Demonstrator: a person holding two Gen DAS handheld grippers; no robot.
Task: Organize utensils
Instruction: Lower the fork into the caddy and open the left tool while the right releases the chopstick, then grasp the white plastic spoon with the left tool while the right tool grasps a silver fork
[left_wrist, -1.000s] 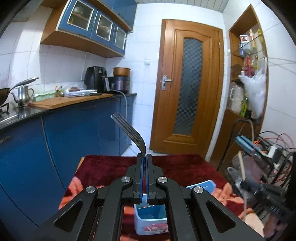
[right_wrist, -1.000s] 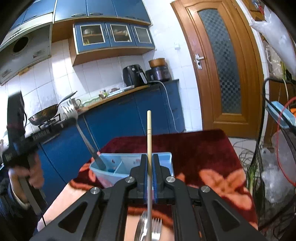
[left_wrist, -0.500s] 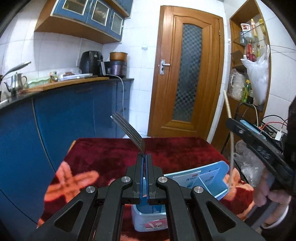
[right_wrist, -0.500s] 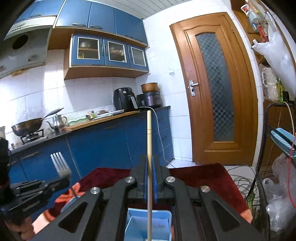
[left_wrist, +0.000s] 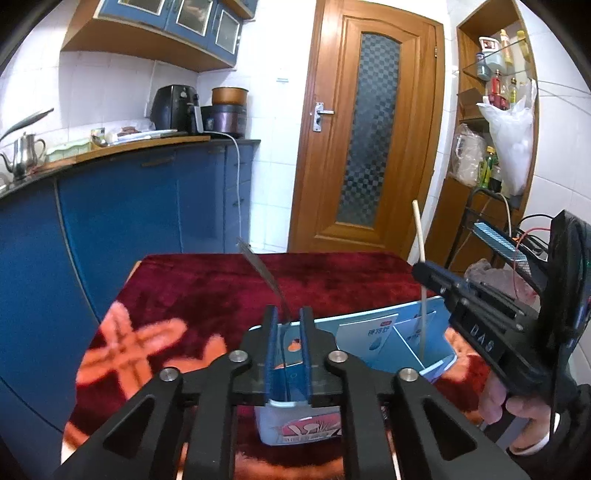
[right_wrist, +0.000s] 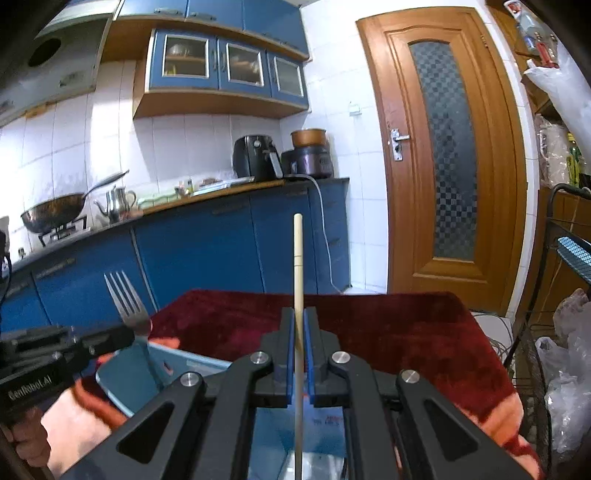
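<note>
A light blue utensil box (left_wrist: 388, 334) with dividers stands on the red patterned table (left_wrist: 192, 295). My left gripper (left_wrist: 288, 319) is open over the box's near end; a metal fork (left_wrist: 264, 275) stands loose between its fingers, handle down in the box. My right gripper (right_wrist: 300, 325) has opened slightly around a wooden chopstick (right_wrist: 297, 266) that stands upright with its lower end in the box (right_wrist: 133, 384). The fork (right_wrist: 127, 301) and left gripper (right_wrist: 123, 336) show at left in the right wrist view. The right gripper (left_wrist: 421, 271) and chopstick (left_wrist: 419, 229) show at right in the left wrist view.
Blue kitchen cabinets (left_wrist: 129, 214) run along the left with a kettle (left_wrist: 24, 153) and appliances (left_wrist: 177, 107) on top. A wooden door (left_wrist: 365, 140) is behind the table. A shelf with bags (left_wrist: 506, 147) and a wire rack (right_wrist: 554, 258) stand to the right.
Both grippers have come down over the box. The left gripper's jaws have parted and the fork has slid down into the box. The right jaws have loosened on the chopstick.
</note>
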